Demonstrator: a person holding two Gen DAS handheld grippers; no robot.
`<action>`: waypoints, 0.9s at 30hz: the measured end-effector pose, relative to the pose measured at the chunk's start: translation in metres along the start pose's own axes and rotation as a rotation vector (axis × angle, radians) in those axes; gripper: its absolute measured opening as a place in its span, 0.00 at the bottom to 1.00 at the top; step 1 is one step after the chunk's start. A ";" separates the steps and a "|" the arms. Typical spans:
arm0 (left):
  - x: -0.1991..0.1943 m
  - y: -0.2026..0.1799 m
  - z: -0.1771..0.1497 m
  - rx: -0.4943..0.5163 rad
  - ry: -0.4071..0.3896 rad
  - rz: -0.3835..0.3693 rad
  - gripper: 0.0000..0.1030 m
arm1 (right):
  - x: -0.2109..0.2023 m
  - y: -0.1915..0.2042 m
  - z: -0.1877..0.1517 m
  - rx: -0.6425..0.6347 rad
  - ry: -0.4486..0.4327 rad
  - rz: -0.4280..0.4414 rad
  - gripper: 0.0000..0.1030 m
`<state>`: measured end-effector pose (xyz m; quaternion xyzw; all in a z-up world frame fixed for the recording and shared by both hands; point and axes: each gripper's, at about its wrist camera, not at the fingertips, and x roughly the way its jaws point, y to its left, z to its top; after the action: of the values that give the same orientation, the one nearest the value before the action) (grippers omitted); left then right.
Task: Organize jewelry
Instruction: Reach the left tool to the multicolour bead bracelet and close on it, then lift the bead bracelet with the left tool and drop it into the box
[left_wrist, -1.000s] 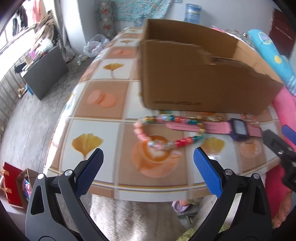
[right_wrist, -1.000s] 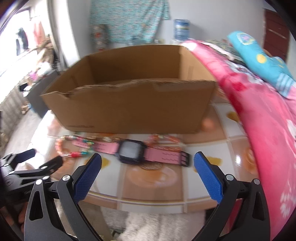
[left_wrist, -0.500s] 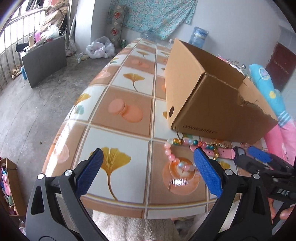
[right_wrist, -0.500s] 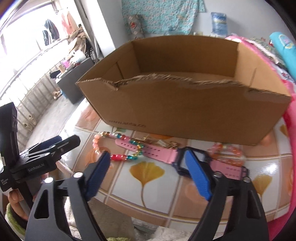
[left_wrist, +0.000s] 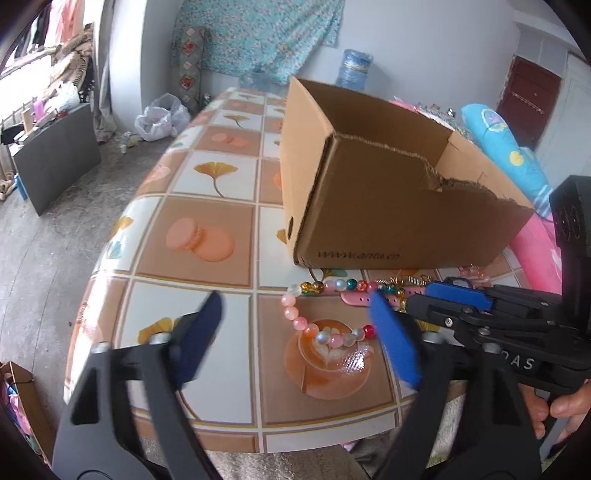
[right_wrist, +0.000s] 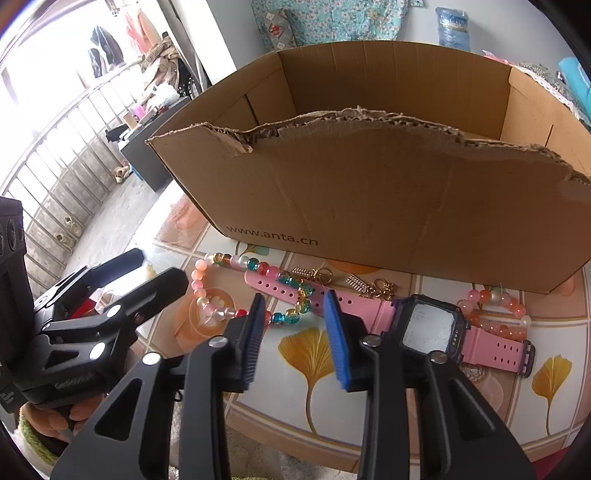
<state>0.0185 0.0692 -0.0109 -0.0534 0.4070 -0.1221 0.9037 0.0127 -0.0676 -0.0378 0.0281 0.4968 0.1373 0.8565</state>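
Note:
A colourful bead necklace (right_wrist: 236, 291) lies on the table in front of a cardboard box (right_wrist: 369, 192); it also shows in the left wrist view (left_wrist: 321, 317). A pink-strapped watch (right_wrist: 428, 325) lies across it, with gold earrings (right_wrist: 373, 286) and a pink bead bracelet (right_wrist: 495, 314) beside it. My left gripper (left_wrist: 295, 332) is open, its fingers either side of the necklace loop. My right gripper (right_wrist: 295, 328) is partly closed but empty, just before the watch strap and the necklace's coloured beads.
The table (left_wrist: 207, 236) has a tiled cloth with ginkgo and macaron prints; its front edge is near both grippers. The box (left_wrist: 388, 199) stands close behind the jewelry. Pink bedding (left_wrist: 539, 251) lies to the right. The floor drops away at the left.
Both grippers have moved closer to the jewelry. The right gripper's jaws have narrowed a lot. The left gripper's jaws have come in somewhat around the necklace.

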 end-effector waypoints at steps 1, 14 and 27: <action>0.003 0.000 0.000 0.000 0.011 -0.011 0.60 | 0.002 0.001 0.000 -0.001 0.003 0.004 0.24; 0.040 -0.014 0.003 0.106 0.125 0.080 0.23 | 0.021 0.003 0.004 -0.006 0.009 -0.026 0.17; 0.020 -0.024 0.009 0.134 0.100 0.054 0.08 | -0.005 0.020 0.005 -0.034 -0.063 0.016 0.10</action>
<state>0.0333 0.0405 -0.0146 0.0243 0.4438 -0.1274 0.8867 0.0101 -0.0491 -0.0271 0.0220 0.4669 0.1517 0.8709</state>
